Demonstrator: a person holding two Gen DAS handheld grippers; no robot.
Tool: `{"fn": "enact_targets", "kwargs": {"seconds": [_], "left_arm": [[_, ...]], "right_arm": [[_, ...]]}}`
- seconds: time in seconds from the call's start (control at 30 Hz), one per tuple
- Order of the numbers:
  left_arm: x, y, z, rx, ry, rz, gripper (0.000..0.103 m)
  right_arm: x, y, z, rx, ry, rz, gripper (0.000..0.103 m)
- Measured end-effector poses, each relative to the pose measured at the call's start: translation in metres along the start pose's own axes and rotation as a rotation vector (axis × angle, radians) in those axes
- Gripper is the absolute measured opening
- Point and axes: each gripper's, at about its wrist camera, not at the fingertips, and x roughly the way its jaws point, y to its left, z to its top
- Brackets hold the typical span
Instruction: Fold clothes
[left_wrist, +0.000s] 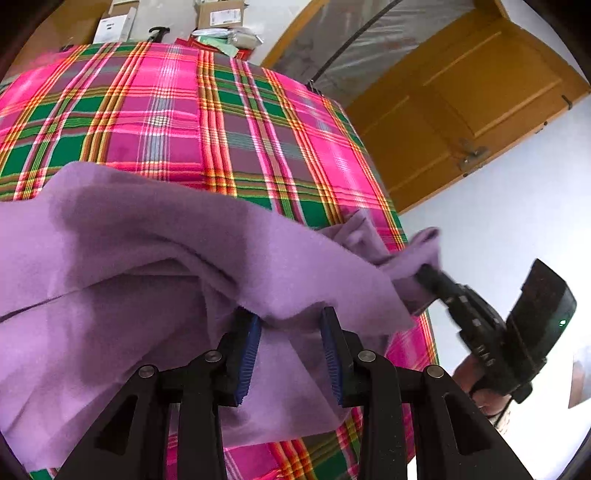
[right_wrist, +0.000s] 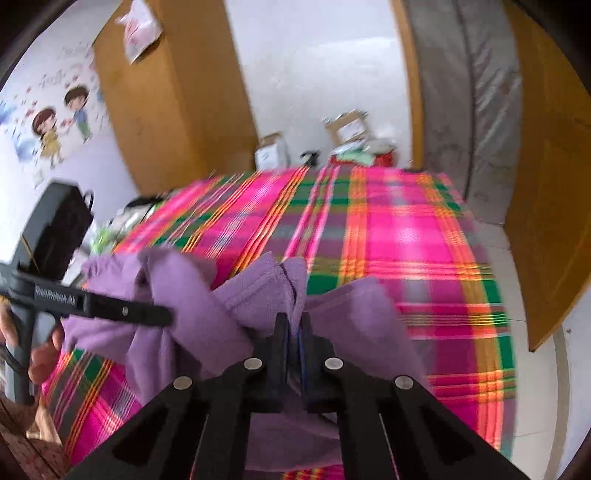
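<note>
Purple fleece garment (left_wrist: 155, 258) lies bunched on the near part of a surface covered by a pink, green and orange plaid cloth (left_wrist: 207, 122), its folds lifted off the cloth where the two grippers meet it.

In the left wrist view, the left gripper (left_wrist: 291, 354) has its blue-padded fingers (left_wrist: 246, 354) standing apart, with a hanging fold of the fleece draped down between and over them; the pads are not pressed onto the fabric. To the right, the right gripper (left_wrist: 424, 271) has its tip buried in a raised corner of the garment.

In the right wrist view, the right gripper (right_wrist: 293, 325) has its jaws drawn together, clamped on a ridge of the garment (right_wrist: 258, 291) along a dark seam. The left gripper (right_wrist: 162, 315) reaches in from the left, its tip against the fleece.

Cardboard boxes (right_wrist: 347, 127) sit beyond the far edge of the surface, by a wooden door (left_wrist: 469, 99).
</note>
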Motion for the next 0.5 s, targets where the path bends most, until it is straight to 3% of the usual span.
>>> {"fn": "enact_targets", "kwargs": {"seconds": [0.27,0.5], "left_arm": [[0.005,-0.006,0.000,0.000,0.001,-0.001,0.033],[0.013,-0.012,0.003,0.001,0.003,-0.005,0.033]], "right_arm": [[-0.051,-0.049,0.006,0.159,-0.138,-0.121,0.005],[-0.074,-0.099,-0.002,0.284,-0.192,-0.239,0.005]]}}
